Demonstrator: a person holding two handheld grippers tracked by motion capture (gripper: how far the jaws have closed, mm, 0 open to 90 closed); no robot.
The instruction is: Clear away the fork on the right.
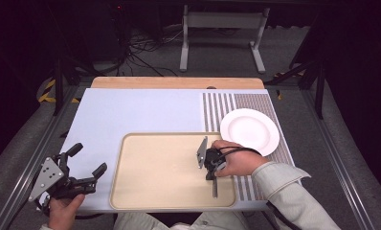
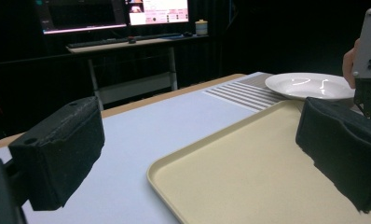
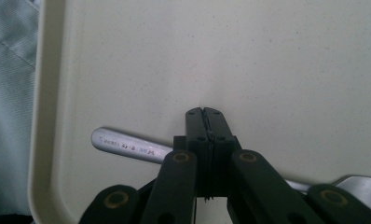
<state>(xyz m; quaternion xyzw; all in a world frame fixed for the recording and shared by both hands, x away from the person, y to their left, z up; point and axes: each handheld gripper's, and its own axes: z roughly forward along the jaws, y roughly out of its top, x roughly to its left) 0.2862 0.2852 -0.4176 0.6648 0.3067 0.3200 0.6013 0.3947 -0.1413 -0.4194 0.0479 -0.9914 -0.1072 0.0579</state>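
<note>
Counter (image 1: 131,112), as I log it from my remote station: pale blue-grey top, with a strip of bare wood along its far edge. A striped grey-and-white mat (image 1: 217,108) lies on its right part. On that mat rests one white plate (image 1: 250,131), upright and empty. Just beside the plate, nearer me, sits a beige tray (image 1: 155,167) with rounded corners, flat on the counter, its right end overlapping the stripes. A metal utensil (image 3: 127,146) lies in the tray near its rim.
</note>
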